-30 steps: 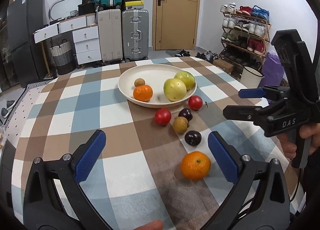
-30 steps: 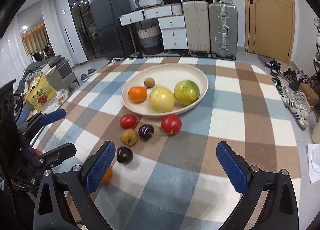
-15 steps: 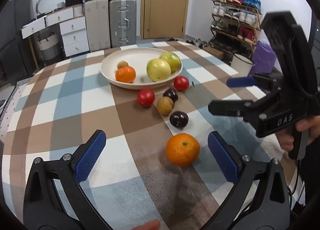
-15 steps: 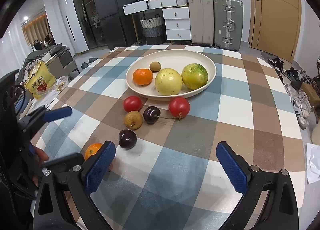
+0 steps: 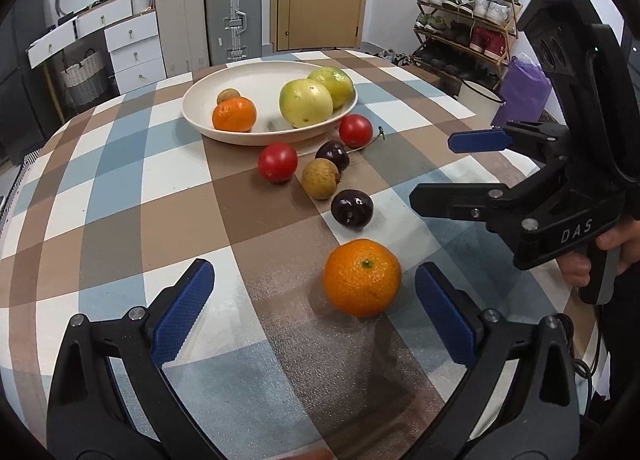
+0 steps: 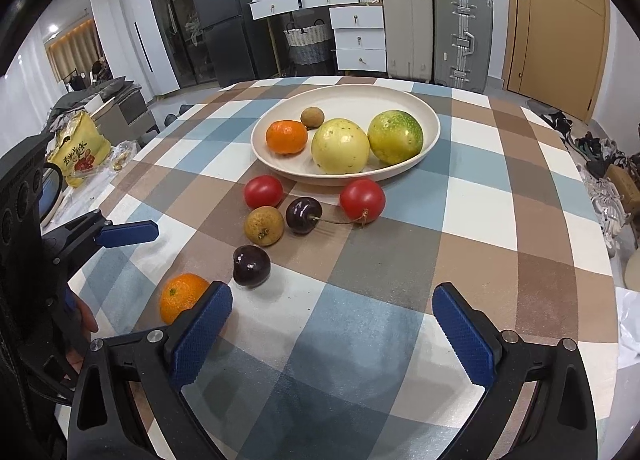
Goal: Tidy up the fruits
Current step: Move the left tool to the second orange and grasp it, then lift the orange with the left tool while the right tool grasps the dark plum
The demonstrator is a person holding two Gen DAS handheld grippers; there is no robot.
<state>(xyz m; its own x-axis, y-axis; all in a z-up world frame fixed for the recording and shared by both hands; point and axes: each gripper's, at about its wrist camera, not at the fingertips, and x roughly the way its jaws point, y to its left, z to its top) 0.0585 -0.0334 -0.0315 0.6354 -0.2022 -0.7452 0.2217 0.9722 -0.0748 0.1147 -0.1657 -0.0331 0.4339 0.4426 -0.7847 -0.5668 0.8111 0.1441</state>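
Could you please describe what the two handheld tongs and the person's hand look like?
Both tongs, left and right, are matte black plastic frames with silver pivot bolts and blue, cross-hatch-textured pads. Seen side-on, the right one carries white "DAS" lettering and a pistol-style grip, held by a bare hand. A thin black cable hangs below.

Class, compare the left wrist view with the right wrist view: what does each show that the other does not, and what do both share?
Only the left wrist view shows the shoe rack and purple bag. Only the right wrist view shows the black refrigerator and yellow snack bag. Both show the cream plate holding four fruits, the loose orange on the checked tablecloth, and both suitcases.
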